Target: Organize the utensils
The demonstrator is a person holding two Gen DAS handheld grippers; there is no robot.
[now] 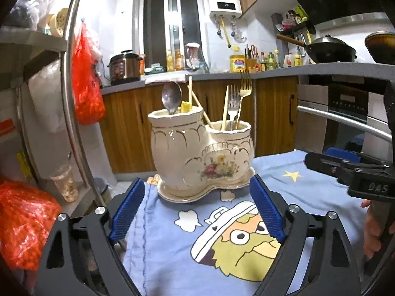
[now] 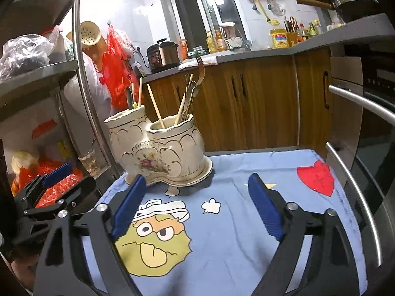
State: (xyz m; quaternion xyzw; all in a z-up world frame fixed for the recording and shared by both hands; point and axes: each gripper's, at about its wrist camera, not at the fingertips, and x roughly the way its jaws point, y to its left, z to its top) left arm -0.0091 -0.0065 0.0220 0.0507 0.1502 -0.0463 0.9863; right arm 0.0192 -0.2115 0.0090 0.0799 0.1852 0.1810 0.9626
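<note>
A cream ceramic two-pot utensil holder (image 1: 197,150) with gold trim and a flower print stands on its saucer on a blue cartoon cloth (image 1: 308,187). Its taller pot holds a steel spoon (image 1: 171,97), a yellow-topped item and chopsticks. Its lower pot holds a silver fork (image 1: 232,106), a gold fork (image 1: 244,91) and a chopstick. My left gripper (image 1: 197,209) is open and empty just in front of the holder. My right gripper (image 2: 197,204) is open and empty, in front and to the right of the holder (image 2: 160,148). The left gripper also shows at the left edge of the right wrist view (image 2: 56,185).
A steel shelf rack (image 1: 71,86) with red plastic bags (image 1: 86,79) stands close on the left, with a cup (image 1: 65,182) on its lower shelf. A curved steel rail (image 2: 355,197) borders the cloth's right side. Wooden cabinets (image 2: 246,103) and a cluttered counter lie behind.
</note>
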